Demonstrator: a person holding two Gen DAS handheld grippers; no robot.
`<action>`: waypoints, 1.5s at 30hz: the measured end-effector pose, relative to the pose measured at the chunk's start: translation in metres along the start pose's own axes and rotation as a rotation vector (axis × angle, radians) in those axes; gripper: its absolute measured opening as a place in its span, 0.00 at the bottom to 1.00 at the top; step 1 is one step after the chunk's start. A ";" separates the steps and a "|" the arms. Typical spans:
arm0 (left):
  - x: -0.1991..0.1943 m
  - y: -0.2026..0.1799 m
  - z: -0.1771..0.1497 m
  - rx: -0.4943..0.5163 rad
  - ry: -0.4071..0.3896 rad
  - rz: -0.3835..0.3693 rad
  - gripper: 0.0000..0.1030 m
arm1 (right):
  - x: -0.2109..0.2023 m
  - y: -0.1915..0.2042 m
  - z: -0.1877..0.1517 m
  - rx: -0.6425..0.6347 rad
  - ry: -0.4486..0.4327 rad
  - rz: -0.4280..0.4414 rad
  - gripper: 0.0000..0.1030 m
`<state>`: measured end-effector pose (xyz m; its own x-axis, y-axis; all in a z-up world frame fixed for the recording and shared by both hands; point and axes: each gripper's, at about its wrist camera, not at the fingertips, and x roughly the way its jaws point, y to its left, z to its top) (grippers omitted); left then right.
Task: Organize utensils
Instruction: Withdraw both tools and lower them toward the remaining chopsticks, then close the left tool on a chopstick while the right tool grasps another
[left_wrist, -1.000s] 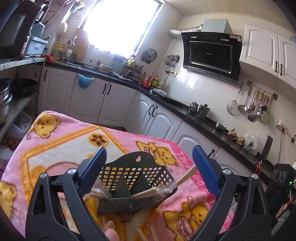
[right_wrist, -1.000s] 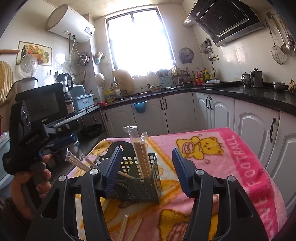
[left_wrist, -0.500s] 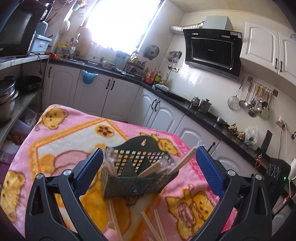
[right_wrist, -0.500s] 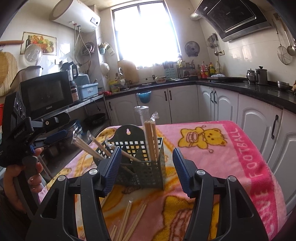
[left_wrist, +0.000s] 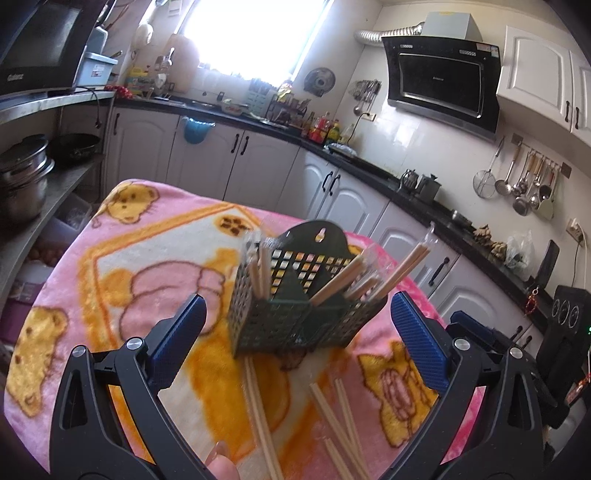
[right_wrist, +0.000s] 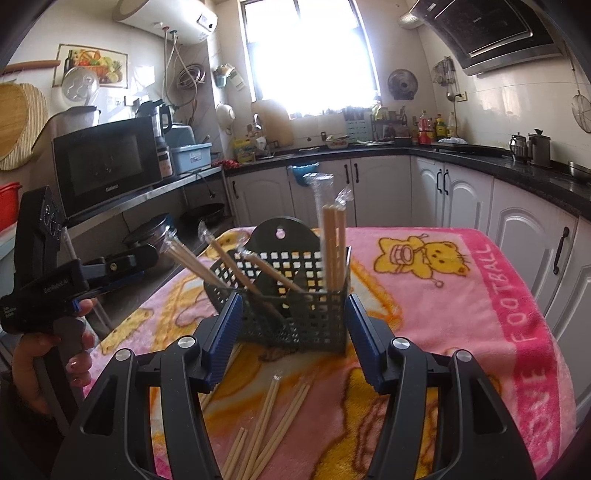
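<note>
A dark green mesh utensil basket (left_wrist: 295, 314) (right_wrist: 295, 314) stands on a pink cartoon blanket (left_wrist: 122, 280) (right_wrist: 461, 295). Several wrapped wooden chopsticks (left_wrist: 399, 266) (right_wrist: 334, 243) stand or lean in its compartments. More loose chopsticks (left_wrist: 332, 417) (right_wrist: 266, 424) lie on the blanket in front of it. My left gripper (left_wrist: 297, 336) is open and empty, pulled back from the basket. My right gripper (right_wrist: 293, 339) is open and empty, its jaws standing to either side of the basket's near face, apart from it. The left tool (right_wrist: 44, 288) also shows in the right wrist view.
Kitchen counters and white cabinets (left_wrist: 258, 155) ring the blanket-covered table. A shelf with pots (left_wrist: 22, 177) and a microwave (right_wrist: 107, 162) stands to one side. Ladles hang on the wall (left_wrist: 524, 184).
The basket now stands upright on the blanket instead of tilted. Both grippers have drawn back from it, so more loose chopsticks show in front.
</note>
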<state>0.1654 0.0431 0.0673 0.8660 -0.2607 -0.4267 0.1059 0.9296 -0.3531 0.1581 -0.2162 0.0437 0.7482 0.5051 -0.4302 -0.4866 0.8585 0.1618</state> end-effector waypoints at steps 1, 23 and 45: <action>0.000 0.001 -0.002 0.000 0.006 0.004 0.90 | 0.001 0.001 -0.001 -0.003 0.006 0.004 0.54; 0.022 0.029 -0.047 -0.008 0.168 0.079 0.89 | 0.035 0.015 -0.032 -0.019 0.181 0.070 0.35; 0.104 0.042 -0.080 -0.061 0.423 0.071 0.36 | 0.108 0.016 -0.057 -0.025 0.405 0.104 0.24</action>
<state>0.2213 0.0342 -0.0586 0.5922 -0.2920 -0.7510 0.0132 0.9354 -0.3533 0.2052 -0.1530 -0.0509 0.4593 0.5090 -0.7280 -0.5643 0.8001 0.2035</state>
